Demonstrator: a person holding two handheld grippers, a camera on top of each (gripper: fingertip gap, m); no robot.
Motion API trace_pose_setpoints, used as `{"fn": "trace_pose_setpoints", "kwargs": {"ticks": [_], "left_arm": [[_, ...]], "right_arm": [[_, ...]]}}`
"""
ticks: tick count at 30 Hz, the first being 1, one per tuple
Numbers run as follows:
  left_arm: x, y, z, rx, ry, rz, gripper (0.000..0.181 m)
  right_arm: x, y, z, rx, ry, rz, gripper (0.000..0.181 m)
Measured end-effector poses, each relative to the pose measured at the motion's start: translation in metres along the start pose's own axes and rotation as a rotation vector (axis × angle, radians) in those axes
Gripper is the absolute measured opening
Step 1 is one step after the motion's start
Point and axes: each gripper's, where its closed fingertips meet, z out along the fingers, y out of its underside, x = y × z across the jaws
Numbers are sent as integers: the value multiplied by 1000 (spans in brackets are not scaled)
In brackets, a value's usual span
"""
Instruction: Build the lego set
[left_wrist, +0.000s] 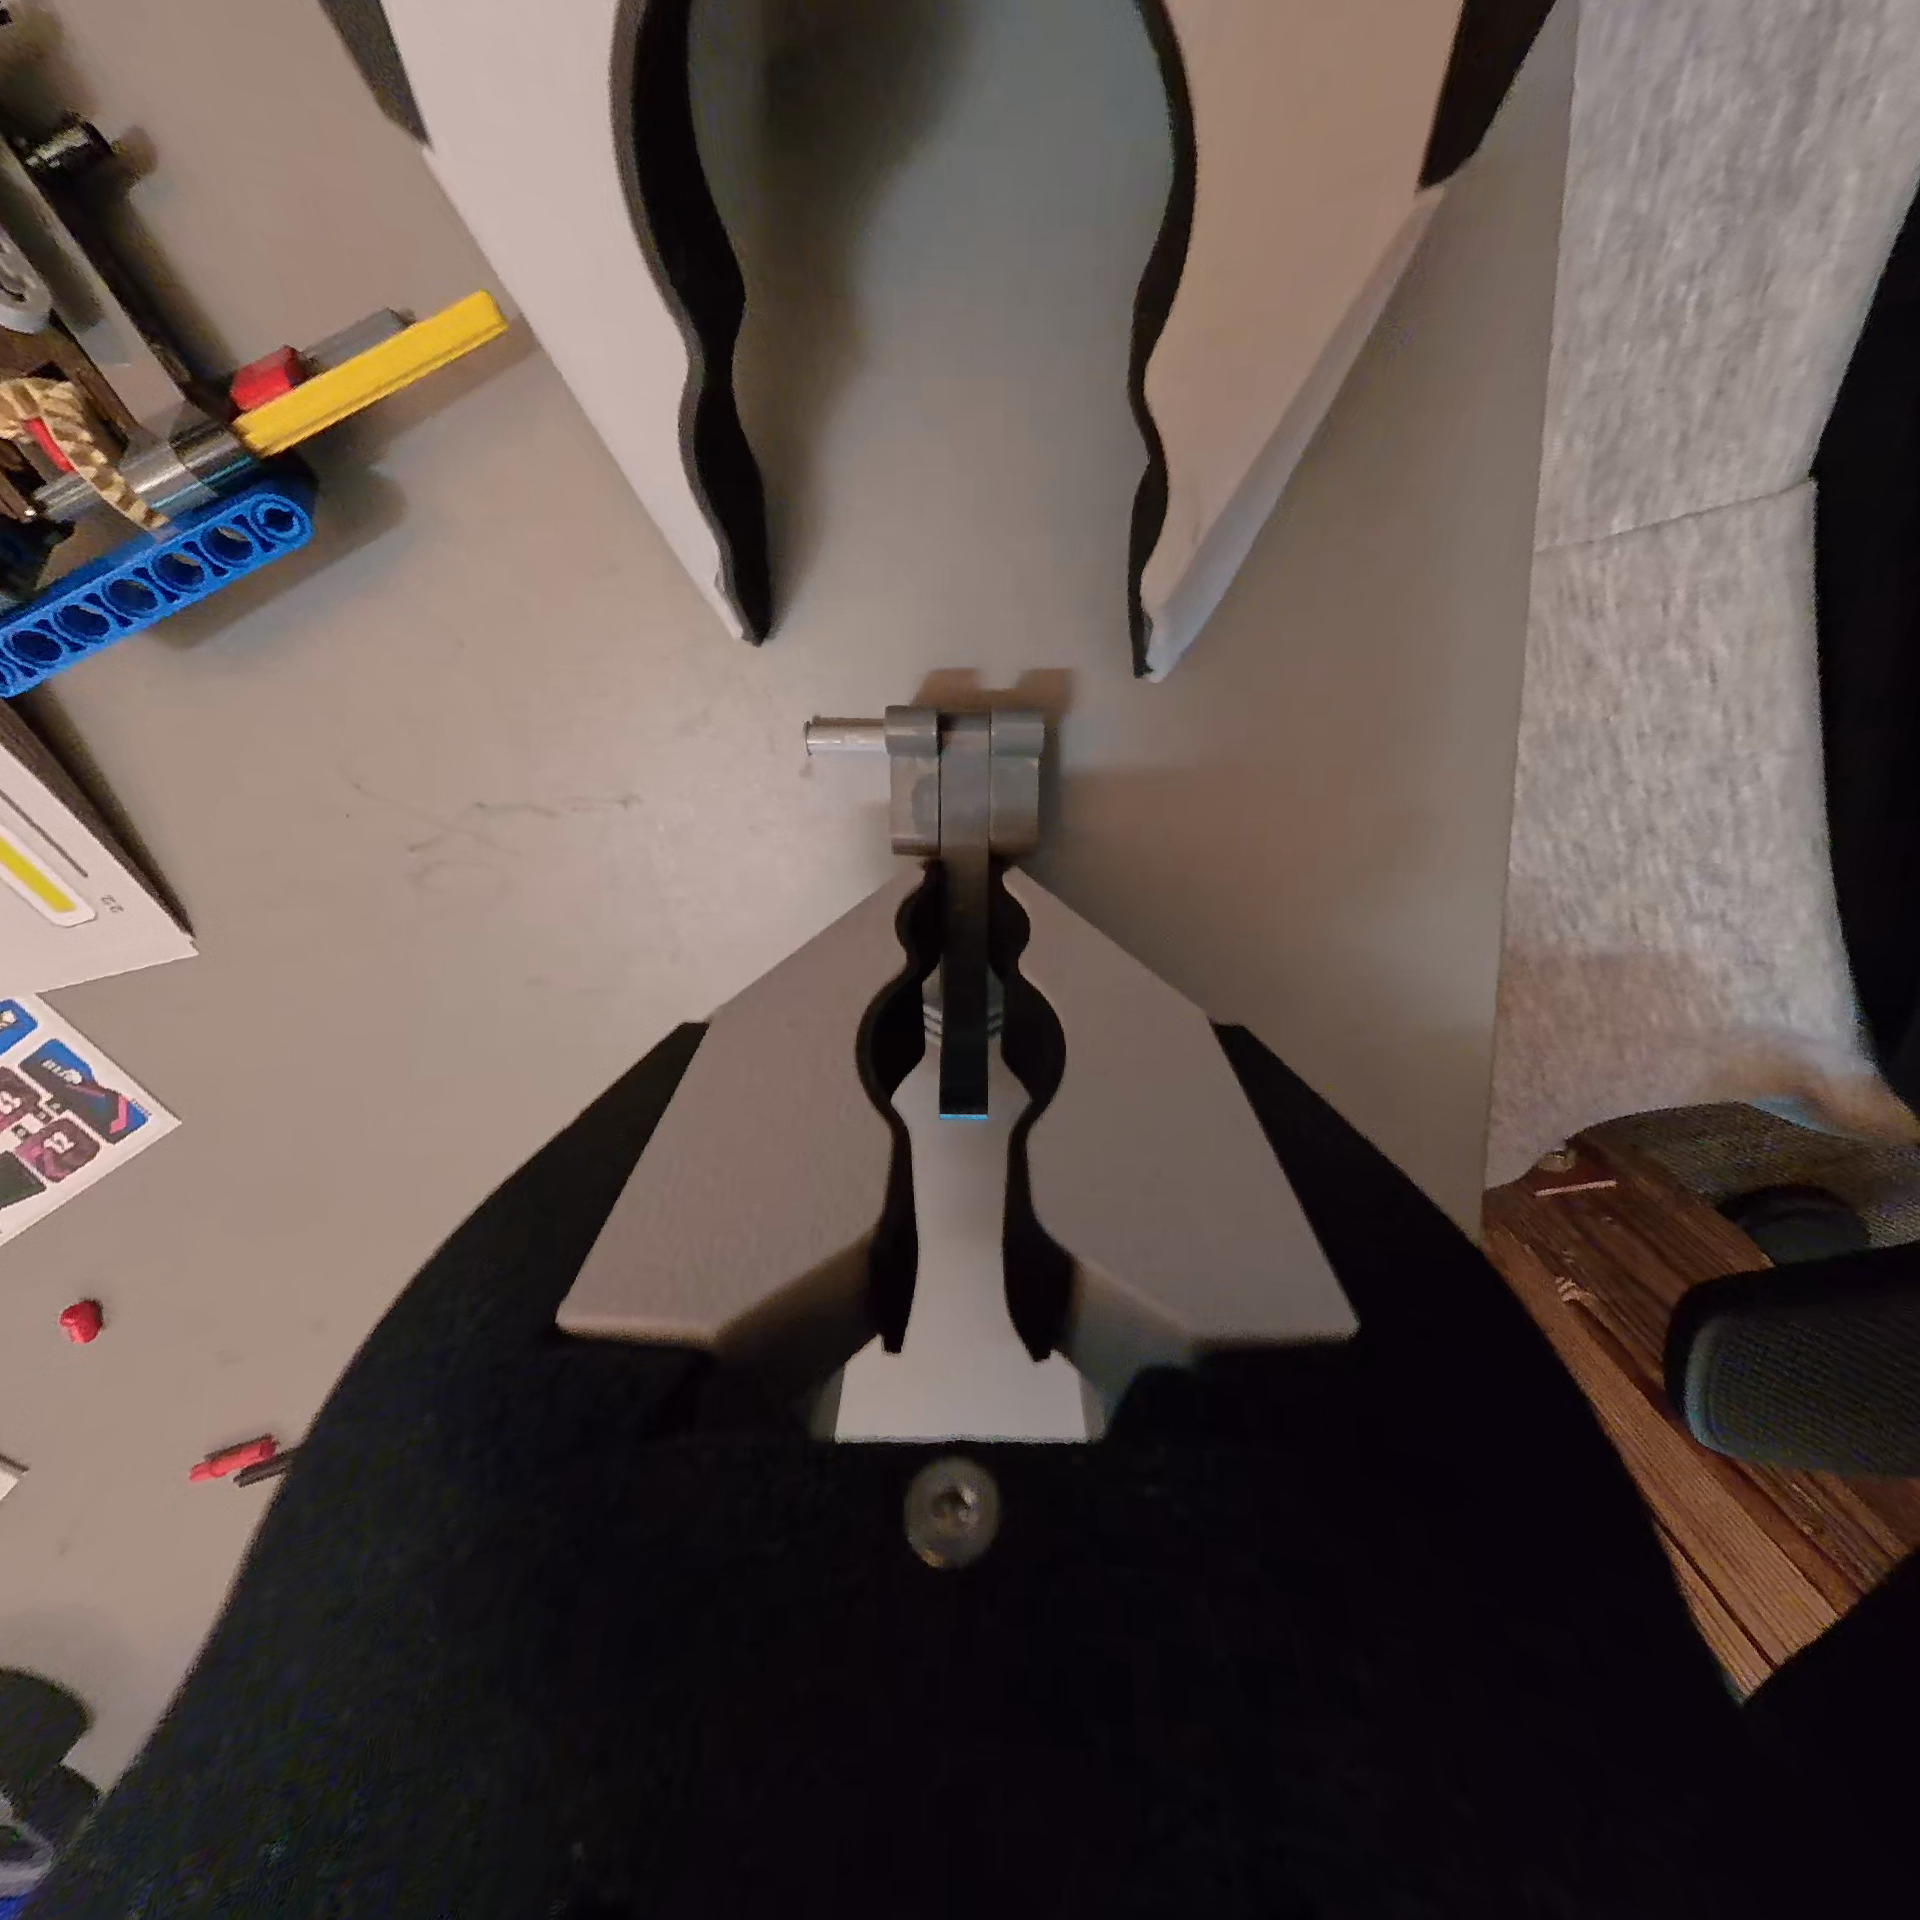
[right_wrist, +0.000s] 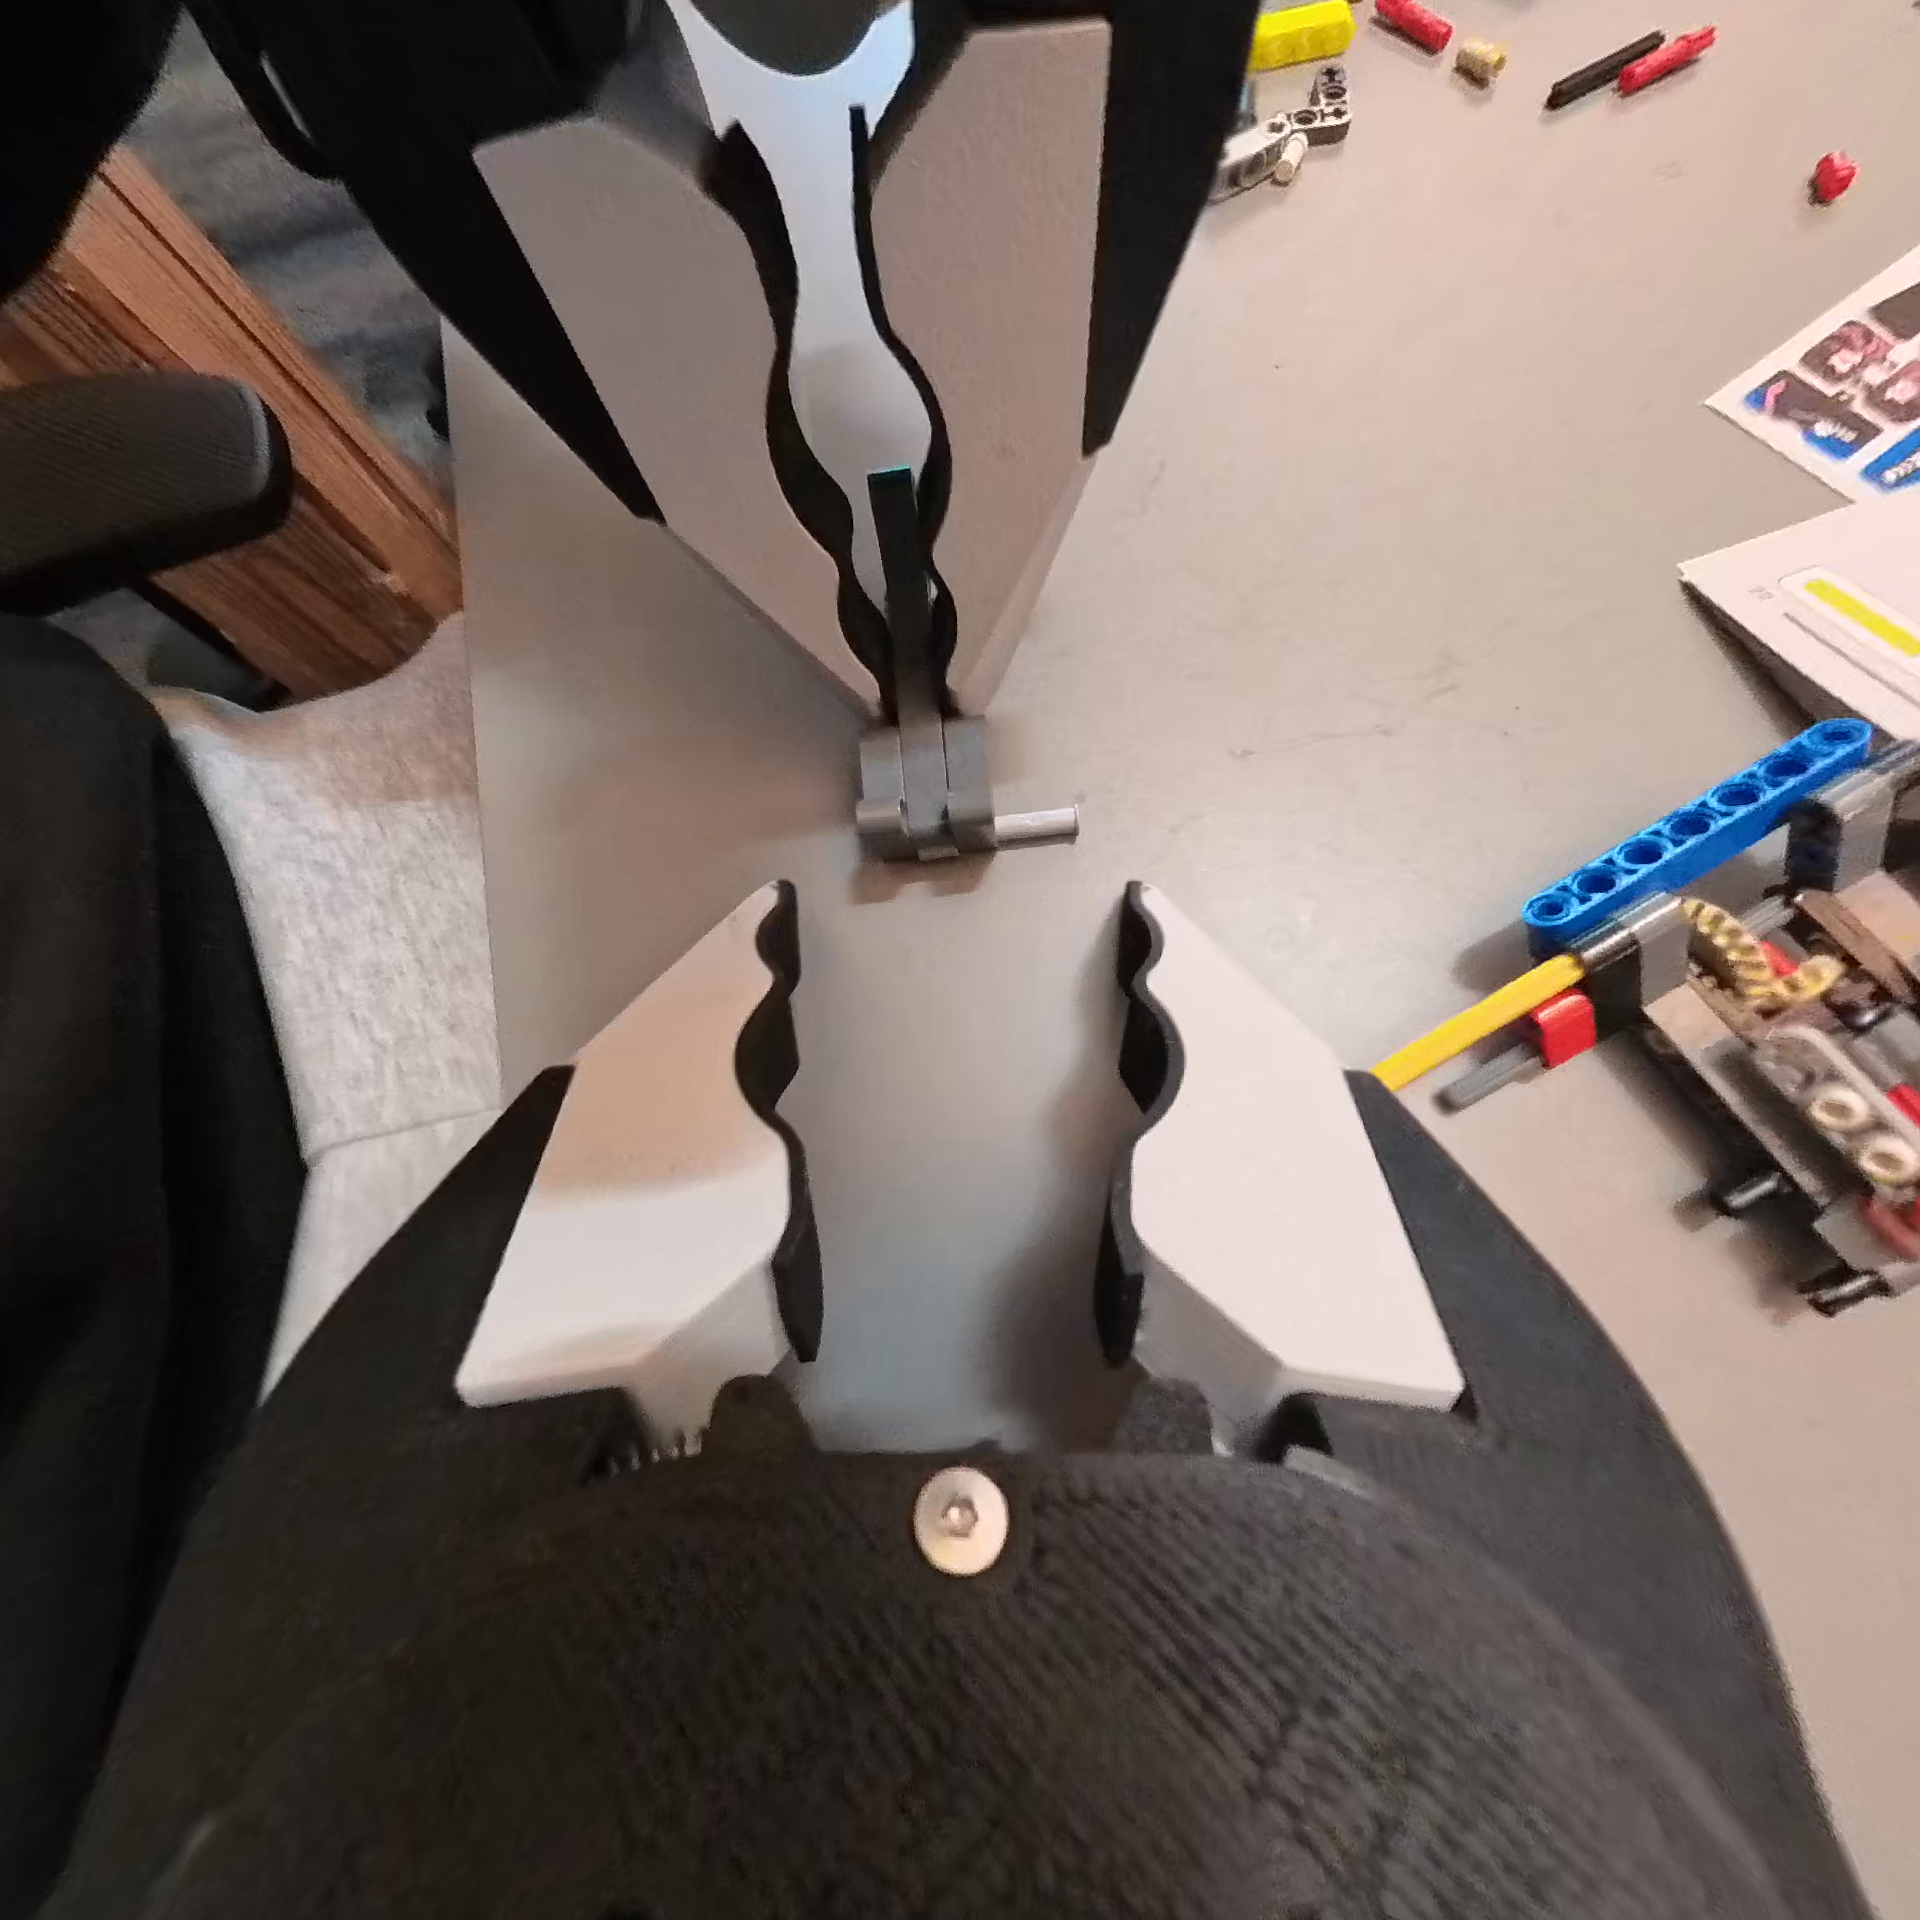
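My left gripper (left_wrist: 963, 883) is shut on a dark grey beam (left_wrist: 964, 997) of a small grey lego piece (left_wrist: 966, 795). That piece has two grey connectors and a light grey pin (left_wrist: 844, 744) sticking out to the left. It rests on or just above the grey table (left_wrist: 520, 831). My right gripper (right_wrist: 958, 894) is open and empty, facing the piece (right_wrist: 920, 790) from the opposite side, its fingertips a short way from it. In the left wrist view the right gripper (left_wrist: 951, 649) shows at the top, jaws wide. The left gripper (right_wrist: 914, 707) shows in the right wrist view.
A partly built lego model with a blue holed beam (left_wrist: 156, 582) and yellow bar (left_wrist: 374, 374) lies at the left; it also shows in the right wrist view (right_wrist: 1704, 831). A sticker sheet (left_wrist: 62, 1112), booklet (right_wrist: 1818, 623), and loose red parts (left_wrist: 81, 1320) lie nearby. The table edge (left_wrist: 1496, 935) runs at right. Spacing between my two grippers at the tips: around 4 cm.
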Motion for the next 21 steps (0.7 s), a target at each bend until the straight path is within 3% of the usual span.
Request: {"fn": "trace_pose_setpoints", "kwargs": {"ticks": [6,13,21], "left_arm": [[-1,-4,1,26,-12,-21,5],[0,-4,1,16,-22,-20,5],[0,-4,1,37,-10,-29,5]], "right_arm": [[8,-1,7,-28,45,-100,69],[4,-3,9,-23,16,-125,53],[7,-7,12,-24,-11,-153,54]]}}
